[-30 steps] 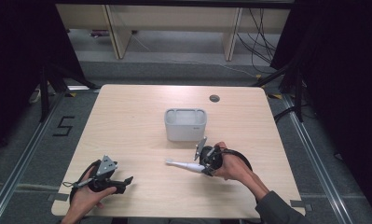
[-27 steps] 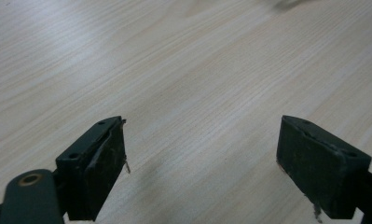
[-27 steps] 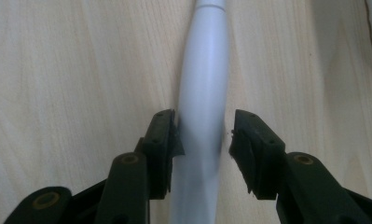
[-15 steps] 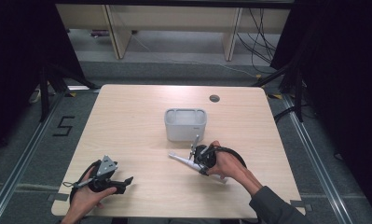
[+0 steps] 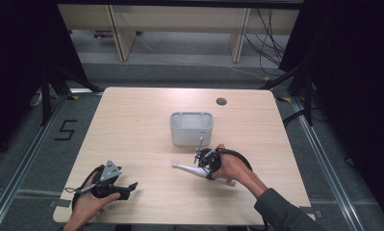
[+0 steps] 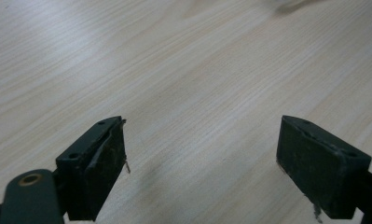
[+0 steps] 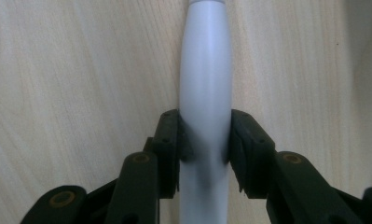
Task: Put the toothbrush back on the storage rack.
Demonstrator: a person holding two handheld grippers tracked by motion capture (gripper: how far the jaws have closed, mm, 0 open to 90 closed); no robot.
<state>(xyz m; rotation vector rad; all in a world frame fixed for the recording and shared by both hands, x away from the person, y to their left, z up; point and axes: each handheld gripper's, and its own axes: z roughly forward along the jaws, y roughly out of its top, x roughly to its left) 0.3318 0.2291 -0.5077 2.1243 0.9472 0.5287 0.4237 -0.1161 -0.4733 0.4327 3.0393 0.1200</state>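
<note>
Right tool (image 7: 204, 149) clamps white handle (image 7: 205, 79), pointing down.

R claw (image 7: 205, 149): both black jaws pressed against a smooth white handle (image 7: 205, 88), one pad each side, no gap seen. They have just been closing, w/ the handle between them. Handle is rounded, widest approx. where the pads (image 7: 242, 140) meet it, narrowing toward the top edge of frame; its far end is cut off, so what kind of tool it is can't be told from here. Handle runs straight up the frame, in line w/ the claw. Pale wood-grain worktop (image 7: 81, 70) behind; handle seems to lie on it or just above, unclear. Brass-coloured pivot pins on the jaw links at bottom.
</note>
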